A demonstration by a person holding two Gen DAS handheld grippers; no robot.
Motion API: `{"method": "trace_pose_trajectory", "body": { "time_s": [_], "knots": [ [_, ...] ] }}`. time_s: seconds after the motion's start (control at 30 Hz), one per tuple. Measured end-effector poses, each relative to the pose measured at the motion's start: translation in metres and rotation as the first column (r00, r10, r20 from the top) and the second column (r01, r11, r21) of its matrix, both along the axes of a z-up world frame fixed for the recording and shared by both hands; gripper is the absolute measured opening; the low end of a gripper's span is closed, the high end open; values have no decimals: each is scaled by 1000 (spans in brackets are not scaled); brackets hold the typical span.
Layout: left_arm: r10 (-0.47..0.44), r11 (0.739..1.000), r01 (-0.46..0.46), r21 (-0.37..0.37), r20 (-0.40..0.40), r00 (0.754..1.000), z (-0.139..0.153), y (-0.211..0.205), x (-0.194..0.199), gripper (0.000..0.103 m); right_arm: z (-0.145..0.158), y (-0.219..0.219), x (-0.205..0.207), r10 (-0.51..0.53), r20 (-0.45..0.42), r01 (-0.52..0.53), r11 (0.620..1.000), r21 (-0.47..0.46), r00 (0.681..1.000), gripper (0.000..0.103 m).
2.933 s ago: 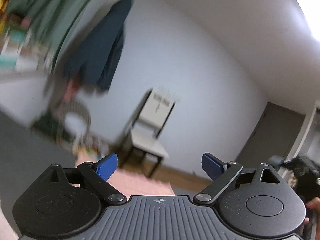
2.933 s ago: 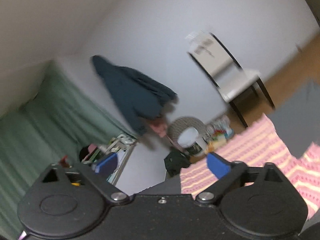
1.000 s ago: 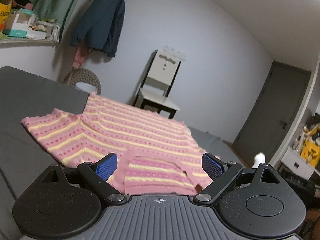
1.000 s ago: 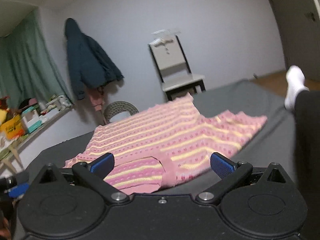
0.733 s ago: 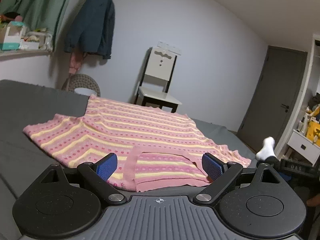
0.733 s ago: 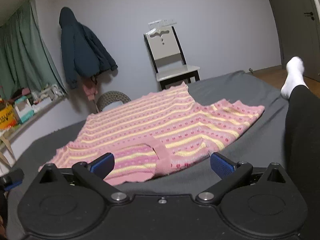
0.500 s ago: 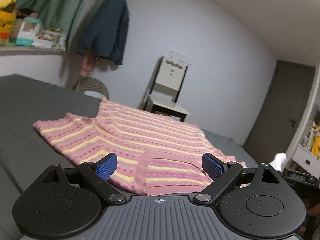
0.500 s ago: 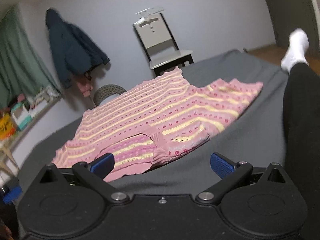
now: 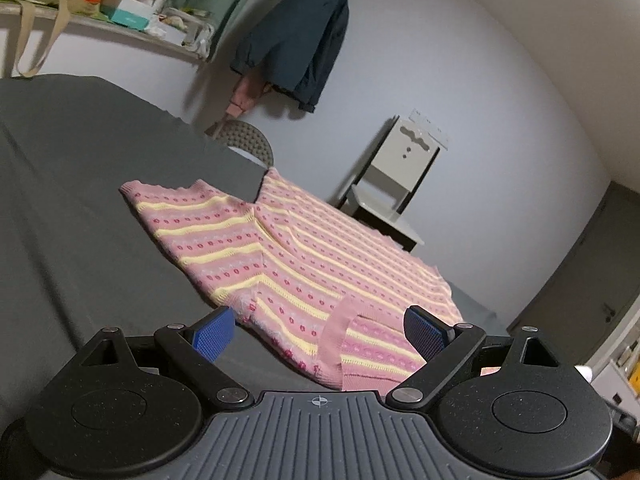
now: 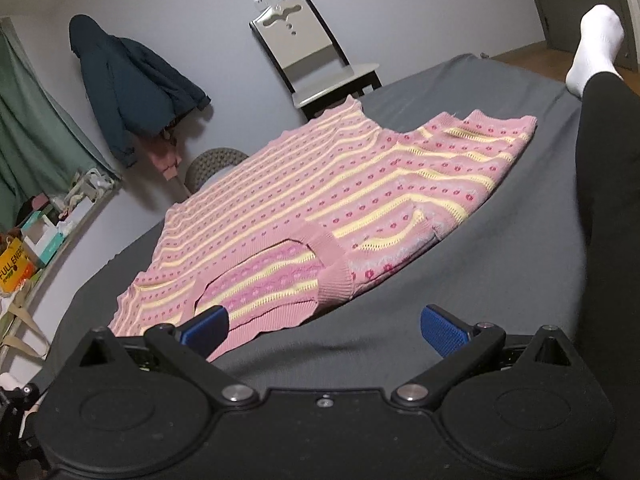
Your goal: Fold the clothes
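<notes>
A pink knit sweater (image 9: 304,256) with yellow stripes lies spread flat on a dark grey bed (image 9: 68,200), collar end nearest me. My left gripper (image 9: 320,332) is open, low over the bed, its blue pads either side of the collar and left shoulder edge. In the right wrist view the same sweater (image 10: 340,196) stretches away, both short sleeves out to the sides. My right gripper (image 10: 324,326) is open just short of the collar (image 10: 332,264), holding nothing.
A person's leg in black with a white sock (image 10: 596,52) lies on the bed at right. Beyond the bed stand a white chair (image 9: 396,184), a wicker basket (image 9: 248,140) and a hanging dark jacket (image 9: 296,32). A cluttered shelf (image 9: 120,4) runs along the left wall.
Both grippers have tilted down and come closer to the sweater's collar end; the left one swung toward the left shoulder. Both stay open. The sweater has not moved.
</notes>
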State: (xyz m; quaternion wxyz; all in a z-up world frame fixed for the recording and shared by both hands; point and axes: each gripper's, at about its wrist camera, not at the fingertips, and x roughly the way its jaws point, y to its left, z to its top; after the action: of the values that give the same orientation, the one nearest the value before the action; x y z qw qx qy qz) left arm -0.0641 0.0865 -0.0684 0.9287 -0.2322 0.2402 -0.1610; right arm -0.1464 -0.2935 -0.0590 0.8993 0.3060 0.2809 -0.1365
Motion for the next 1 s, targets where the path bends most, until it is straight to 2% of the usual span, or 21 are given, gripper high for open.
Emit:
{"method": "trace_pose_trajectory", "body": {
  "time_s": [0.1, 0.23, 0.5, 0.87, 1.0],
  "knots": [
    [-3, 1000, 3, 10, -7, 1000, 0, -2, 1, 92, 0, -1, 0, 0, -9, 0, 1000, 19, 1000, 103],
    [28, 999, -29, -39, -22, 999, 2, 7, 1, 92, 3, -3, -1, 6, -5, -6, 999, 44, 1000, 103],
    [62, 990, -64, -122, -22, 998, 3, 21, -1, 92, 14, 0, -6, 14, -1, -14, 1000, 22, 1000, 103],
    [27, 999, -27, -33, 5, 1000, -9, 8, 12, 92, -5, 12, 11, 50, -6, -51, 998, -40, 999, 103],
    [20, 1000, -20, 5, -24, 1000, -13, 1, 20, 92, -11, 23, 22, 106, -28, -108, 990, -86, 994, 103]
  ]
}}
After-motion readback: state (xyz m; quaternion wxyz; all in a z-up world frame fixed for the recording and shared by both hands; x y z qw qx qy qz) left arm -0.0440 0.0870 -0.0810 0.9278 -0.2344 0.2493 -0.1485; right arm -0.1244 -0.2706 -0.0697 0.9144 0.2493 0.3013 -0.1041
